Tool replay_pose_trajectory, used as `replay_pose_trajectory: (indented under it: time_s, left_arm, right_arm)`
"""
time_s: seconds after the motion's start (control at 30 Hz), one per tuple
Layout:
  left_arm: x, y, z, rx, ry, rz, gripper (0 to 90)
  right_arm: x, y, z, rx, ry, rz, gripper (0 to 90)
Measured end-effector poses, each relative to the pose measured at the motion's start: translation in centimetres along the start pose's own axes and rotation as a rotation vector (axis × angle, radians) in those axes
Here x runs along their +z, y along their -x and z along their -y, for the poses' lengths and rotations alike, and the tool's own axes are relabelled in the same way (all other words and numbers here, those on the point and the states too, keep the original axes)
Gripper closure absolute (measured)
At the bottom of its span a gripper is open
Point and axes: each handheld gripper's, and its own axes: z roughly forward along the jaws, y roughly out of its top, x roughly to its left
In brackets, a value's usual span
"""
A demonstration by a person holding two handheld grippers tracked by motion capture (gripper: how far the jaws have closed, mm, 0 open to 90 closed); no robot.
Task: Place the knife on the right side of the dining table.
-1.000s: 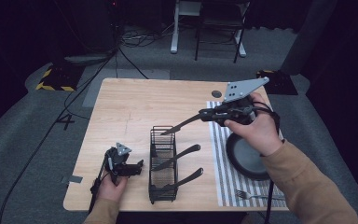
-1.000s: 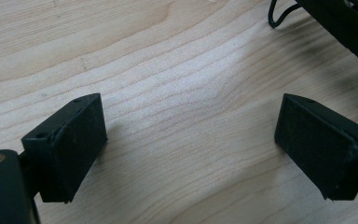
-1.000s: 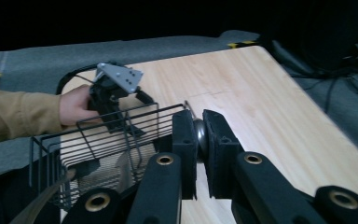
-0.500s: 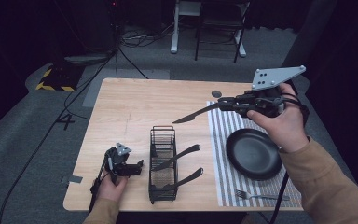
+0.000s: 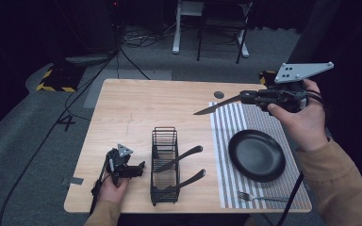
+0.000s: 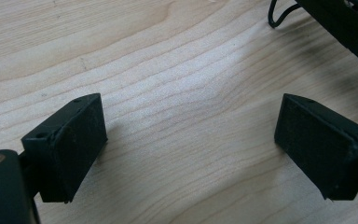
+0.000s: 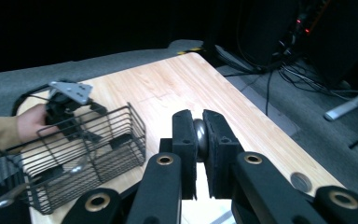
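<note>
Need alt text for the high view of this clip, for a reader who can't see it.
A person's right gripper holds a table knife in the air above a wooden table, over a striped placemat with a black plate and fork. The left gripper, fingers open, rests beside a black wire caddy holding two utensils.

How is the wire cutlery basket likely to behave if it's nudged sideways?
The wire cutlery basket looks tall for its narrow footprint, so a push near the top would probably tip it. Its thin open mesh suggests low weight, so it likely slides on the smooth table. The two utensils leaning out may shift its balance.
</note>
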Motion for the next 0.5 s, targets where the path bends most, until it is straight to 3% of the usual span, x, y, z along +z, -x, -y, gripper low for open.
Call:
replay_pose_trajectory:
  time_s: [0.1,0.3,0.5]
  left_arm:
    - [0.0,0.0,0.0,0.0,0.0,0.0,9.3]
    - [0.0,0.0,0.0,0.0,0.0,0.0,9.3]
    - [0.0,0.0,0.0,-0.002,0.001,0.0,9.3]
  right_arm:
    - [0.0,0.6,0.3,0.017,0.001,0.015,84.0]
    - [0.5,2.8,1.9,0.077,-0.012,0.097,84.0]
    - [1.2,4.1,3.1,0.115,-0.027,0.129,84.0]
